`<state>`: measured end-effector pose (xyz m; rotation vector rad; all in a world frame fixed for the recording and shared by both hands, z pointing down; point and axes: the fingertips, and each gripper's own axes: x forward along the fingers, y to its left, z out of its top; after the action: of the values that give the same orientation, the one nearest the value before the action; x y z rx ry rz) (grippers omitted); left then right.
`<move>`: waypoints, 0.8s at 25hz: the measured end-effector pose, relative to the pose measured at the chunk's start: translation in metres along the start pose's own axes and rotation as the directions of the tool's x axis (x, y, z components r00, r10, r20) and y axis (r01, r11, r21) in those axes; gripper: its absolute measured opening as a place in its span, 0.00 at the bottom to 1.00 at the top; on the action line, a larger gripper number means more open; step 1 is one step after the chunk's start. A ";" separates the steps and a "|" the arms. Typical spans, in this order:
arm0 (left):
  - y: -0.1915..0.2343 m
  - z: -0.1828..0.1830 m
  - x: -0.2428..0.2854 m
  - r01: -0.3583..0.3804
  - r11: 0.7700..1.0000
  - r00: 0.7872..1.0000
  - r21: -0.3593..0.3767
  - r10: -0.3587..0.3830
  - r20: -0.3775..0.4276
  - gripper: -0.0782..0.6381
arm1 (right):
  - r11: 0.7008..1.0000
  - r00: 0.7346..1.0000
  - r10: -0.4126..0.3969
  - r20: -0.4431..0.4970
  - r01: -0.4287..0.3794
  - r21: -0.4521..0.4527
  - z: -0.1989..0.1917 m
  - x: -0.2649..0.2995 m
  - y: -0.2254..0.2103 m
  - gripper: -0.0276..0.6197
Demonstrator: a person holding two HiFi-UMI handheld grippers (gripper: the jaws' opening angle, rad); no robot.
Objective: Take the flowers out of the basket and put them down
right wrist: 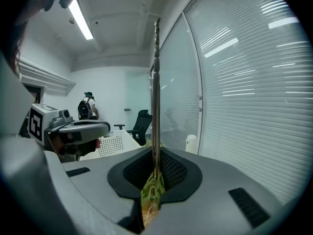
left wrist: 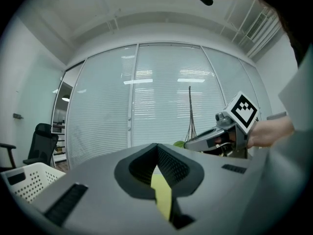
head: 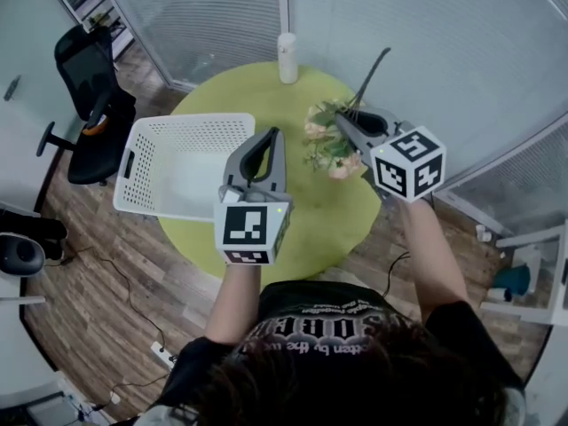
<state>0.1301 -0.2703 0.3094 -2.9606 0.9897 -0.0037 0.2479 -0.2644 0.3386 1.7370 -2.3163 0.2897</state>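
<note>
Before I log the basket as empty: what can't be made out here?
- Head view: the left gripper covers one corner of the basket.
- Right gripper view: the right gripper hides the flowers below the stem.
- Head view: the white container is too small for print.

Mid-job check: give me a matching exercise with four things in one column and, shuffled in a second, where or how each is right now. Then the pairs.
1. basket
2. flowers
3. white bottle
4. left gripper

A. shut, nothing between its jaws
B. upright at the far edge of the table
C. on the table's left side
D. held by the stem in the right gripper

Pairs: 1-C, 2-D, 3-B, 4-A
</note>
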 end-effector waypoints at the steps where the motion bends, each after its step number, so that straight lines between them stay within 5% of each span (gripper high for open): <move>1: -0.016 -0.005 -0.004 -0.005 1.000 1.000 0.000 0.005 0.002 0.11 | 1.000 1.000 0.003 -0.005 -0.003 -0.006 -0.013 -0.015 -0.001 0.12; 20: -0.054 -0.038 -0.018 -0.064 0.998 0.997 -0.015 0.063 -0.044 0.11 | 0.972 0.961 0.176 -0.212 -0.135 0.191 -0.175 -0.035 0.030 0.12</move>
<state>0.1480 -0.2167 0.3487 -2.9541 1.0941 -0.0597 0.2398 -0.1723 0.4942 1.5024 -2.3187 0.7029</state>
